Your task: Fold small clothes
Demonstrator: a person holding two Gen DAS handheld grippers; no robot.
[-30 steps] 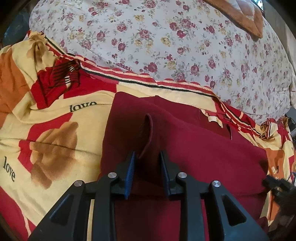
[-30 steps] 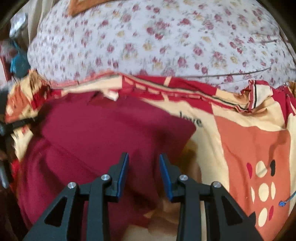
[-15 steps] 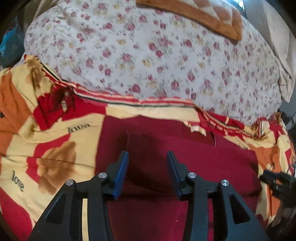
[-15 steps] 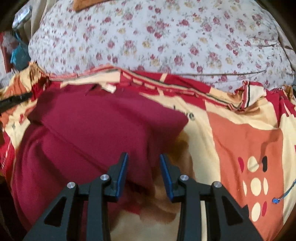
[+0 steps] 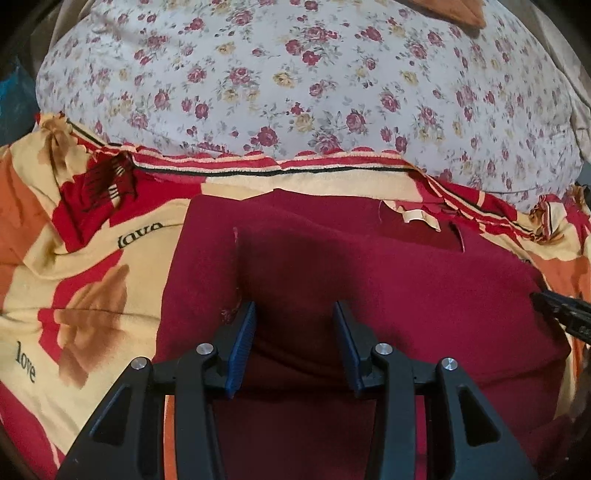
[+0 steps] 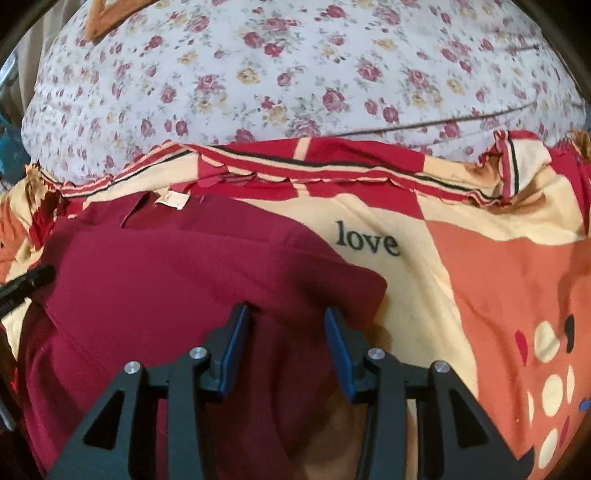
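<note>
A dark red garment [image 5: 369,280] lies folded on a red, yellow and orange blanket [image 5: 92,280], with its neck label [image 5: 415,216] at the far edge. It also shows in the right wrist view [image 6: 177,291]. My left gripper [image 5: 293,314] is open and empty above the garment's left part. My right gripper [image 6: 286,315] is open and empty above the garment's right edge. The right gripper's tip shows at the right edge of the left wrist view [image 5: 561,314], and the left gripper's tip shows at the left edge of the right wrist view [image 6: 26,284].
A white quilt with small red flowers [image 5: 314,81] bulges behind the blanket; it also shows in the right wrist view [image 6: 295,74]. The blanket [image 6: 480,277] reaches out to the right of the garment, printed with the word "love". An orange cushion corner [image 5: 458,11] lies at the far back.
A second ago my left gripper pinched a raised fold of the garment. It has let go and opened, and the fold now lies flat. The right gripper stayed open and drew back slightly.
</note>
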